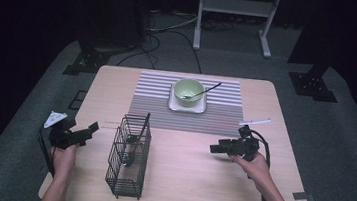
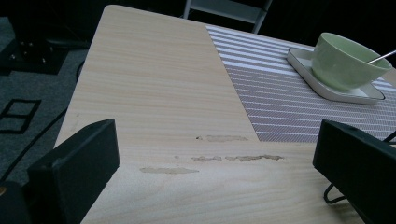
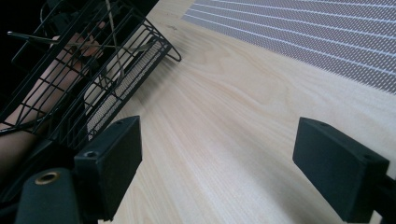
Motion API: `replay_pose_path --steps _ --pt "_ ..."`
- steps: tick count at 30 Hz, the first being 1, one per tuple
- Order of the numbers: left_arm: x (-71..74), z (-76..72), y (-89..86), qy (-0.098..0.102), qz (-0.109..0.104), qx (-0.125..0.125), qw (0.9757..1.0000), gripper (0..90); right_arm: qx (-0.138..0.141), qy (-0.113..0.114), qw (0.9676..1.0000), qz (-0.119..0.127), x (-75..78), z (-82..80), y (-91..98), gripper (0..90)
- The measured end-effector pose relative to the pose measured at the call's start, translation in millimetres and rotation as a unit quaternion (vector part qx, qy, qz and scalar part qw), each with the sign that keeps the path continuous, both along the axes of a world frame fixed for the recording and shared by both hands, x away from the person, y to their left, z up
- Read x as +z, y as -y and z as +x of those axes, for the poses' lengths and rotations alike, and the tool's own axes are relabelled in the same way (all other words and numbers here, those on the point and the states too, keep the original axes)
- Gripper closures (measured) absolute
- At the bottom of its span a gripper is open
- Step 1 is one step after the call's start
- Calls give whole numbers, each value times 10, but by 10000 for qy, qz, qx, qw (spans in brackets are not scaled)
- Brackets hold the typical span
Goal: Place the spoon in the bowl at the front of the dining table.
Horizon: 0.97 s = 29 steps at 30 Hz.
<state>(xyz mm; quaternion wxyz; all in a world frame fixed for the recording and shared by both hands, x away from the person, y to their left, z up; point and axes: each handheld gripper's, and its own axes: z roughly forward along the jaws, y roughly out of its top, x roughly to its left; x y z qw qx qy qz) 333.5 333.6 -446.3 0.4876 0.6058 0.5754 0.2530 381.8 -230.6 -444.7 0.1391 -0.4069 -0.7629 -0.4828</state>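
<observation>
Both my forearms are bare here, no sleeves or gloves. The left gripper (image 1: pixel 94 128) is chunky black with a grey three-cornered plate on top and a black cable off the back. The right gripper (image 1: pixel 213 148) is black too, its cable looping around. Jaws are flat, matte black blocks with little screw holes.

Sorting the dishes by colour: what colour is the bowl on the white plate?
Pale green; the bowl shows best in the left gripper view.
</observation>
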Motion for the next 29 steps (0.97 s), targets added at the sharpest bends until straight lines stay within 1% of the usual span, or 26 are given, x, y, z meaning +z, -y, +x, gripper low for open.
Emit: replay_pose_path --steps 1,3,5,7,8,9,13,16,18,22,29 --pt "-3 3 -4 -3 0 -2 10000 0 4 -11 10000 8 -7 -21 3 146" --pt "-7 7 -10 -21 -7 9 10000 0 23 44 10000 -37 -38 -87 6 146" --pt "-13 11 -10 -21 -21 15 10000 0 29 44 10000 -51 -46 -104 6 146" --pt "-13 8 -9 -22 -7 14 10000 0 45 58 9999 -80 -70 -144 7 146" --pt "-9 5 -12 -18 -8 25 10000 0 65 84 9999 -91 -85 -192 4 146" --pt "-9 5 -12 -18 -8 25 10000 0 65 84 9999 -91 -85 -192 4 146" --pt "-14 5 -26 -20 0 47 10000 0 106 143 9998 0 -108 -283 -3 146" --pt "-17 6 -29 -28 0 68 10000 0 128 195 9997 0 -113 -315 1 146" --pt "-17 6 -27 -28 0 69 10000 0 128 205 9997 40 -125 -329 9 146" --pt "-13 4 -22 -27 30 51 10000 0 119 196 9997 47 -144 -344 18 146" --pt "-6 10 -23 0 9 59 10000 0 137 238 9996 39 -179 -395 10 146"
